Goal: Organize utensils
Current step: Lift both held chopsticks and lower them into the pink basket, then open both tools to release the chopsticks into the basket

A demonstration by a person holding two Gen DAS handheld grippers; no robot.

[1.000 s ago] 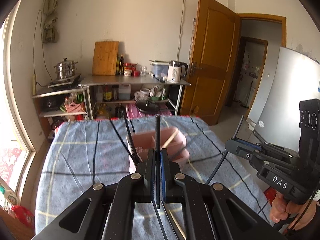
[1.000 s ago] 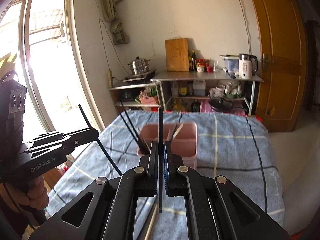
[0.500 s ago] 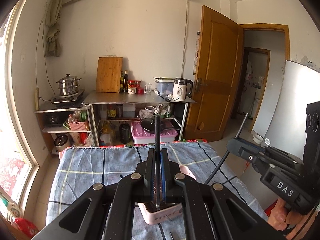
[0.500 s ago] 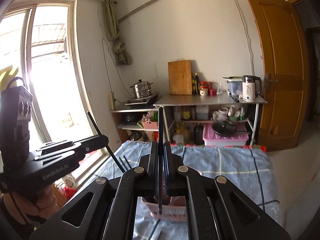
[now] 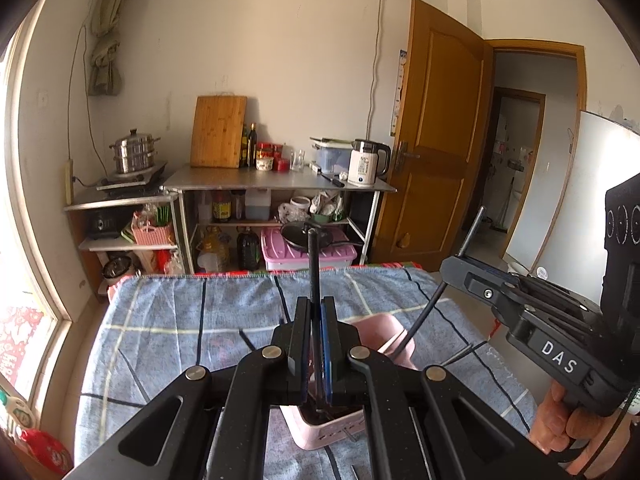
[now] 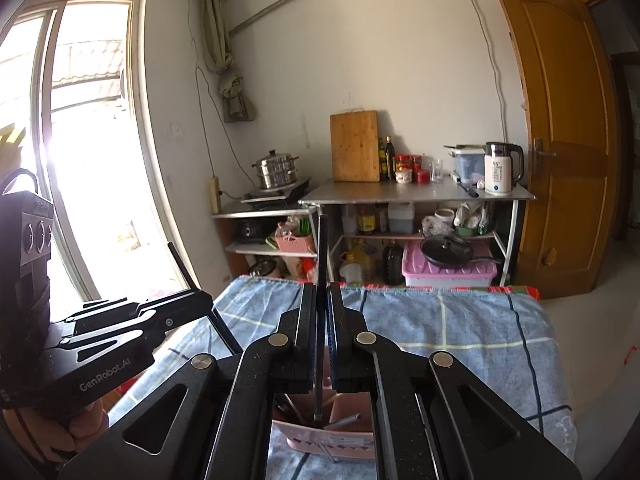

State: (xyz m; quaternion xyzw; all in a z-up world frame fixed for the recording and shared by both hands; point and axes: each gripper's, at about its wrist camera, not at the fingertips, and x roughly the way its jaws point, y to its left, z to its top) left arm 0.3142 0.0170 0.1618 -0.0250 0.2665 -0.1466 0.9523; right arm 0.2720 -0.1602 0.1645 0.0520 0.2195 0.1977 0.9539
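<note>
Left wrist view. Left tool (image 5: pixel 316 344): fingers pressed together on a black chopstick (image 5: pixel 313 264), held upright, its top end rising above the fingertips and its lower end reaching down into the pink utensil holder (image 5: pixel 332 428). The holder stands on the worktop (image 5: pixel 160 320), which is covered with a blue checked cloth, directly beneath the tool. Right tool (image 5: pixel 464 276): enters from the right edge, pinching a second black chopstick (image 5: pixel 432 304) that slants down toward the holder's far rim. A hand (image 5: pixel 560 420) grips its handle at lower right. Loose dark chopsticks (image 5: pixel 246 338) lie on the cloth left of the holder.

Right wrist view. Right tool (image 6: pixel 322 332): fingers closed on the second chopstick (image 6: pixel 320 280), held near vertical, its lower tip inside the pink holder (image 6: pixel 332 436). Several other utensils already rest in the holder, which sits at the near edge of the worktop (image 6: pixel 460 328). Left tool (image 6: pixel 200 300): visible at left, gripping its black chopstick (image 6: pixel 180 260), which crosses it on a slant. The left hand (image 6: pixel 72 424) holds its handle.
</note>
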